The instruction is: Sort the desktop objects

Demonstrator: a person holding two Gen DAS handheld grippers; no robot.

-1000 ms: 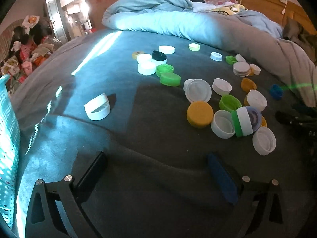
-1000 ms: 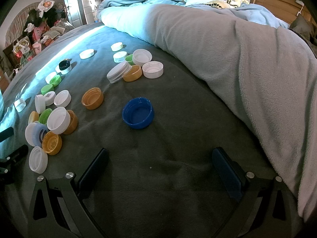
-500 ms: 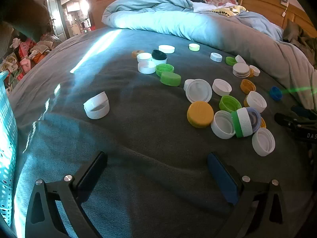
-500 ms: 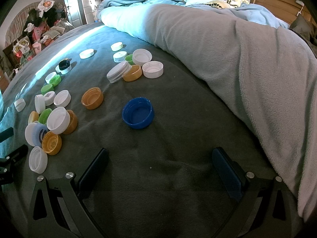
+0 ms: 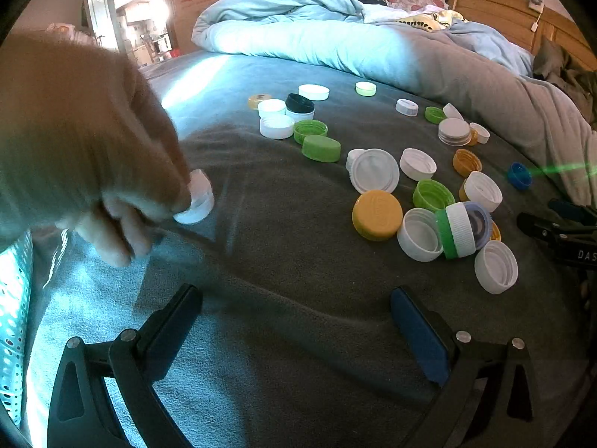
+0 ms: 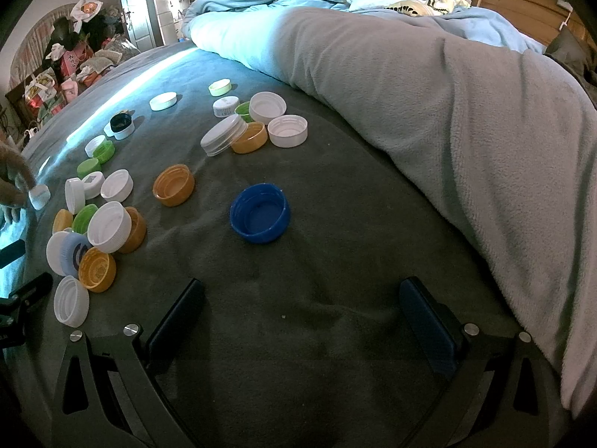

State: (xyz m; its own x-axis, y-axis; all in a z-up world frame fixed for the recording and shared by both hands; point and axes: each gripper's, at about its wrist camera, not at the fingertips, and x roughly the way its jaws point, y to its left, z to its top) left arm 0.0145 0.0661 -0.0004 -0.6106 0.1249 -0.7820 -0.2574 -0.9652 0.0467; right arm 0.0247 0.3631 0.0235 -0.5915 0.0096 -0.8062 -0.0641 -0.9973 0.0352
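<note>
Caps litter the bed — 1 white cap half-hidden by a blurred bare hand; left gripper and right gripper fingers spread wide, empty.

A home bedroom: rumpled duvet on a bed, wooden headboard (clutter behind).

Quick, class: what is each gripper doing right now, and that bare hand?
Left gripper: open, holding nothing.
Right gripper: open, holding nothing.
Bare hand: fingertips on the lone white cap; a firm grip cannot be told.
</note>
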